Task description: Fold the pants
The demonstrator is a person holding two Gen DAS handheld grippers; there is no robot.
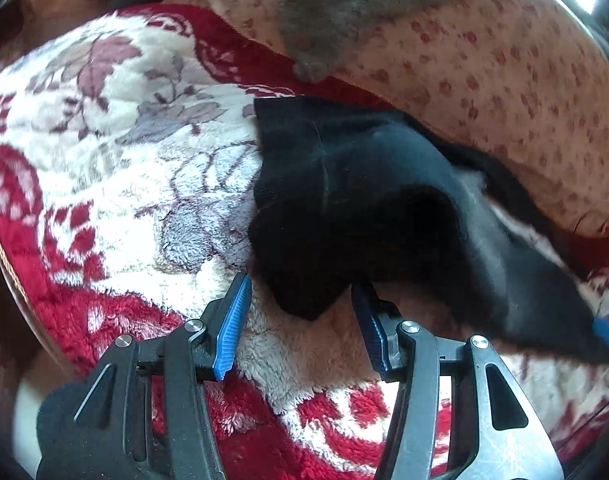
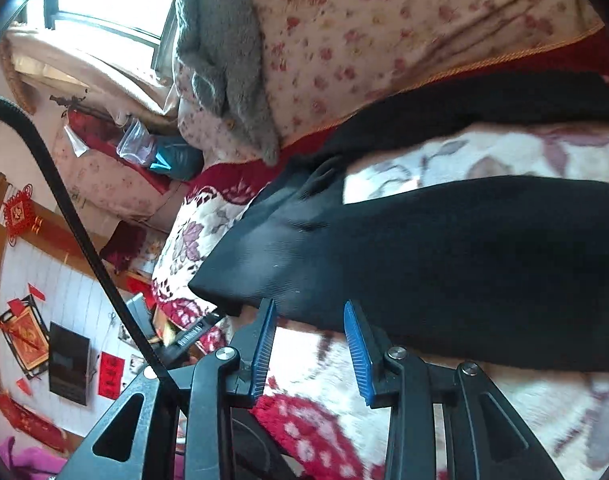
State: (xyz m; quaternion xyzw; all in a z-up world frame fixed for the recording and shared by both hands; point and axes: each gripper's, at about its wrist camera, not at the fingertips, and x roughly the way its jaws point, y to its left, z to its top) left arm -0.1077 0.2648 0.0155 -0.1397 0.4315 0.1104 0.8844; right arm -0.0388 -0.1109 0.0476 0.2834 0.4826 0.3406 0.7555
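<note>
**A:** Left wrist cam first. The black fabric pants lie on the fluffy red-and-white floral fleece blanket, bunched up toward its far edge, where the pink flower-print quilt starts. A pointed corner of the cloth hangs down between the fingers of the left gripper, but the blue pads stand well apart and don't press on it. One long strip of the pants runs off toward the lower right, where a bit of blue pad from the other tool shows, blurred.

**B:** And the grey fuzzy thing up top?

**A:** Grey plush garment lying on the quilt, apart from the pants.

**B:** Right wrist cam?

**A:** Here the pants stretch long-ways across the blanket, from a folded corner near its left edge out past the right of the frame. A second dark strip runs along the quilt border. The right gripper has its fingers apart, tips just under the near edge of the cloth, nothing pinched.
</note>
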